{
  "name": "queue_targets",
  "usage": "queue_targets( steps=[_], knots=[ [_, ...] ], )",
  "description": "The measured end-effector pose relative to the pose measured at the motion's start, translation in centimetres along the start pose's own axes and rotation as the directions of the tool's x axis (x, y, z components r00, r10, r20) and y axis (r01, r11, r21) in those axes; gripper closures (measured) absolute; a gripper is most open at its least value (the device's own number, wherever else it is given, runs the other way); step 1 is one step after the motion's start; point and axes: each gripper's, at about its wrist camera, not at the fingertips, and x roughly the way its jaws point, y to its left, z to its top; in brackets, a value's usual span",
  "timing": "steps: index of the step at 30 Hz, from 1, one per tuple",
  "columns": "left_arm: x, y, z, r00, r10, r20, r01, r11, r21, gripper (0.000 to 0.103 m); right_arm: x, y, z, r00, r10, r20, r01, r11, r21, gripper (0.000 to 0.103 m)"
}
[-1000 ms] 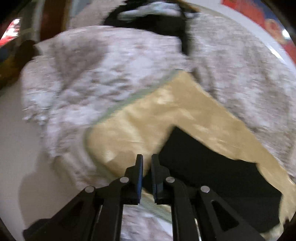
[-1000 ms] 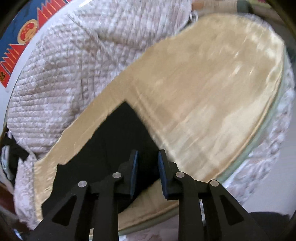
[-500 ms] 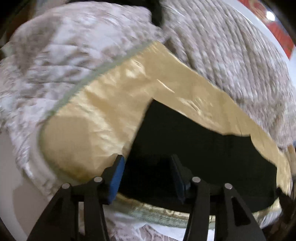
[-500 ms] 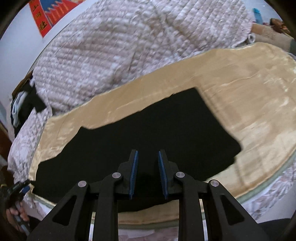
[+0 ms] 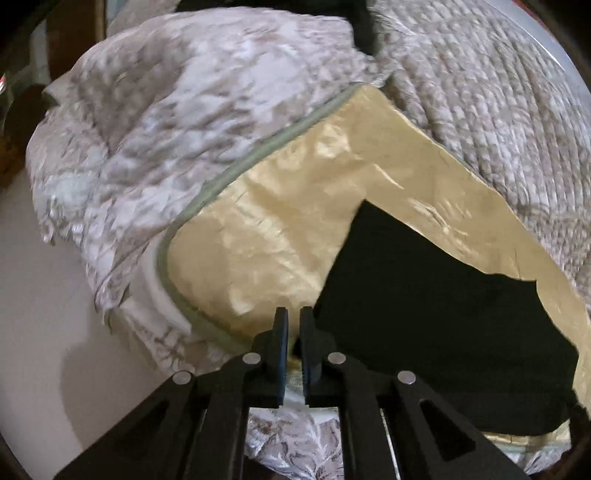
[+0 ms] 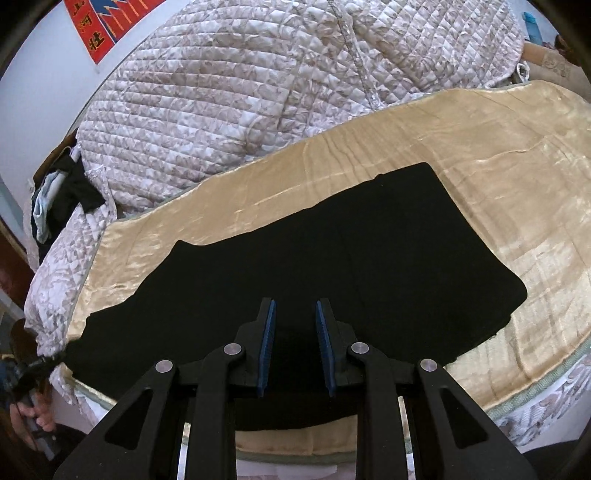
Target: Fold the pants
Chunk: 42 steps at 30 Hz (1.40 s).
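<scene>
Black pants (image 6: 332, 258) lie flat on a golden satin blanket (image 6: 480, 155) on a bed. In the left wrist view the pants (image 5: 424, 314) lie to the right, with one end near my fingers. My left gripper (image 5: 293, 321) hovers over the blanket's near edge just left of the pants, with its jaws nearly closed and nothing between them. My right gripper (image 6: 293, 314) hovers over the pants' near edge, with its jaws a little apart and empty.
A quilted floral comforter (image 6: 258, 92) is bunched behind the blanket and also shows in the left wrist view (image 5: 184, 129). Dark and light clothes (image 6: 62, 199) lie at the far left. A red wall hanging (image 6: 107, 26) is behind. A hand (image 6: 26, 406) holds the other gripper at left.
My left gripper opened wide over the pants' end half a second ago, then narrowed and moved left off the pants. My right gripper swung from the right end toward the middle of the pants.
</scene>
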Motion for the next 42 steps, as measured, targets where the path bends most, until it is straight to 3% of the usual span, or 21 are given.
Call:
queue_targets(
  steps=[2, 5, 7, 9, 11, 13, 17, 20, 22, 24, 25, 27, 31, 33, 42],
  knots=[
    [-0.4, -0.5, 0.1, 1.0, -0.021, 0.017, 0.021, 1.0, 0.001, 0.08, 0.3, 0.1, 0.1, 1.0, -0.018, -0.018, 0.018, 1.0, -0.01, 0.08],
    [-0.6, -2.9, 0.3, 0.99, -0.141, 0.028, 0.138, 0.988, 0.073, 0.062, 0.8, 0.6, 0.9, 0.999, -0.035, -0.035, 0.033, 0.998, -0.056, 0.08],
    [0.2, -5.7, 0.2, 0.973, -0.231, -0.024, 0.232, 0.96, 0.157, 0.054, 1.4, 1.1, 1.7, 0.998, -0.04, -0.045, 0.036, 0.995, -0.094, 0.077],
    [2.1, -8.3, -0.3, 0.964, -0.259, -0.064, 0.267, 0.934, 0.237, 0.052, 2.0, 1.2, 2.3, 0.998, -0.037, -0.054, 0.031, 0.992, -0.12, 0.076],
    [4.9, -10.0, -0.9, 0.979, -0.168, -0.119, 0.196, 0.938, 0.285, 0.052, 2.9, 1.2, 2.9, 0.996, -0.045, -0.071, 0.034, 0.989, -0.145, 0.074],
    [4.8, -11.4, -0.7, 0.991, -0.127, -0.038, 0.132, 0.927, 0.351, 0.051, 4.5, 0.5, 3.4, 0.99, -0.076, -0.115, 0.057, 0.986, -0.159, 0.065],
    [4.5, -12.5, 1.7, 0.987, -0.163, -0.004, 0.154, 0.926, 0.346, 0.051, 5.1, 0.7, 5.1, 0.989, -0.118, -0.094, 0.098, 0.976, -0.193, 0.065],
    [5.7, -13.2, 2.8, 0.992, -0.112, 0.065, 0.078, 0.915, 0.395, 0.051, 5.0, 1.3, 6.4, 0.995, -0.088, -0.055, 0.074, 0.972, -0.223, 0.065],
    [8.2, -13.0, 3.4, 0.998, -0.039, 0.05, 0.015, 0.913, 0.408, 0.051, 6.2, 1.0, 7.0, 0.989, -0.141, -0.042, 0.127, 0.96, -0.25, 0.064],
    [8.8, -13.0, 3.6, 0.995, -0.035, 0.09, -0.006, 0.91, 0.414, 0.049, 7.9, -0.3, 7.3, 0.979, -0.192, -0.062, 0.172, 0.956, -0.236, 0.064],
    [8.9, -13.2, 3.8, 0.995, -0.023, 0.095, -0.019, 0.908, 0.42, 0.049, 9.1, -1.6, 7.3, 0.98, -0.17, -0.103, 0.149, 0.972, -0.182, 0.064],
    [9.1, -13.5, 4.1, 0.995, -0.016, 0.095, -0.025, 0.912, 0.409, 0.049, 9.2, -2.1, 7.4, 0.985, -0.145, -0.092, 0.131, 0.981, -0.143, 0.065],
    [8.4, -13.7, 3.9, 0.996, -0.025, 0.088, -0.011, 0.924, 0.383, 0.05, 8.0, -0.6, 7.4, 0.982, -0.189, -0.002, 0.184, 0.962, -0.199, 0.064],
    [7.7, -13.7, 3.1, 0.996, -0.041, 0.085, 0.006, 0.928, 0.373, 0.05, 7.5, -0.4, 7.3, 0.985, -0.17, 0.015, 0.17, 0.967, -0.188, 0.064],
    [5.7, -13.8, 0.4, 0.99, -0.048, 0.134, -0.012, 0.911, 0.412, 0.05, 5.6, 0.0, 5.4, 0.98, -0.191, 0.051, 0.197, 0.956, -0.216, 0.064]
  ],
)
